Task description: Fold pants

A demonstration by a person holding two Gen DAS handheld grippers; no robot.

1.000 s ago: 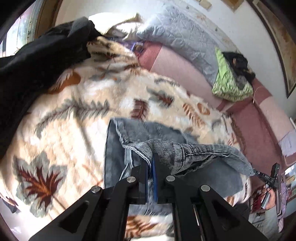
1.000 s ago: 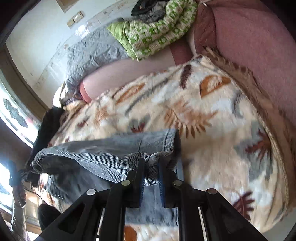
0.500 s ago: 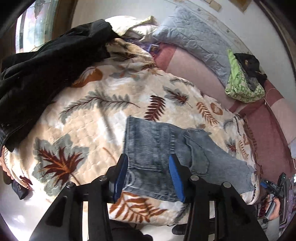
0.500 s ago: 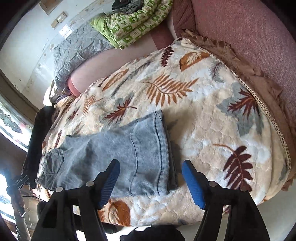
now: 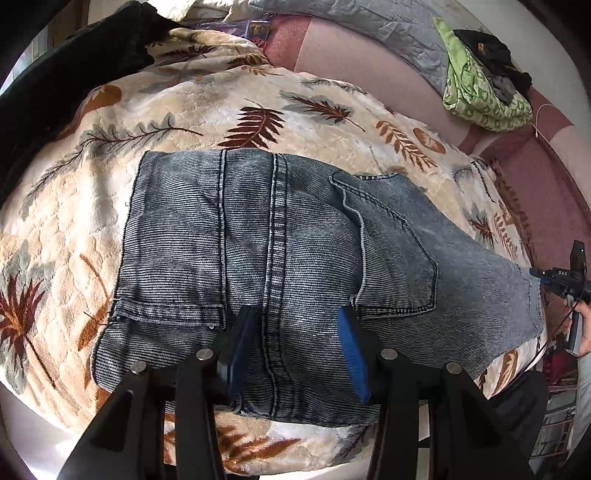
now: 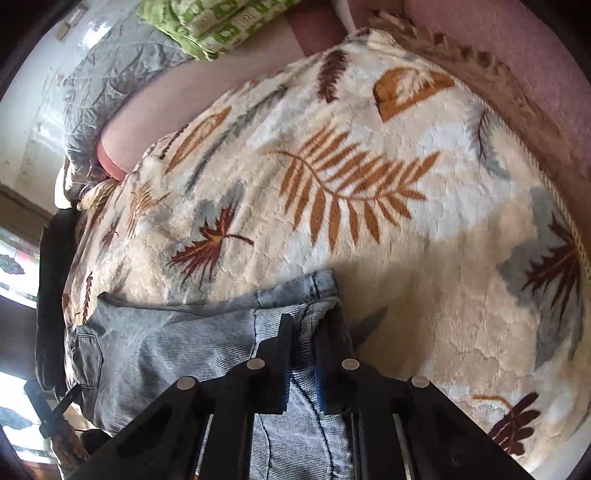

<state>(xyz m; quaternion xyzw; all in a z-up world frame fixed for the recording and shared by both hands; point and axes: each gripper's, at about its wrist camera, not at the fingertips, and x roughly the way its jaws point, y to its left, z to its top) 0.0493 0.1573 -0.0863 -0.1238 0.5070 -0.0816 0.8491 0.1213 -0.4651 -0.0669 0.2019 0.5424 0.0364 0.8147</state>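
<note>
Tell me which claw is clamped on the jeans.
The right claw: closed on the jeans' hem end. The left claw stands open over the waist end.

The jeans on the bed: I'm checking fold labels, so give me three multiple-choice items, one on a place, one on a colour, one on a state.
1. Where do the jeans lie?
A. on the leaf-print blanket
B. on the floor
C. on the grey quilt

2. What colour are the left gripper's pads?
A. red
B. blue
C. white

3. What is the right gripper doing?
A. standing open above the blanket
B. shut on nothing
C. shut on the jeans

Answers: 1 A, leaf print shows all around the denim. 2 B, both fingers carry blue pads. 3 C, its jaws have just closed and denim is pinched between the fingers at the folded end.
</note>
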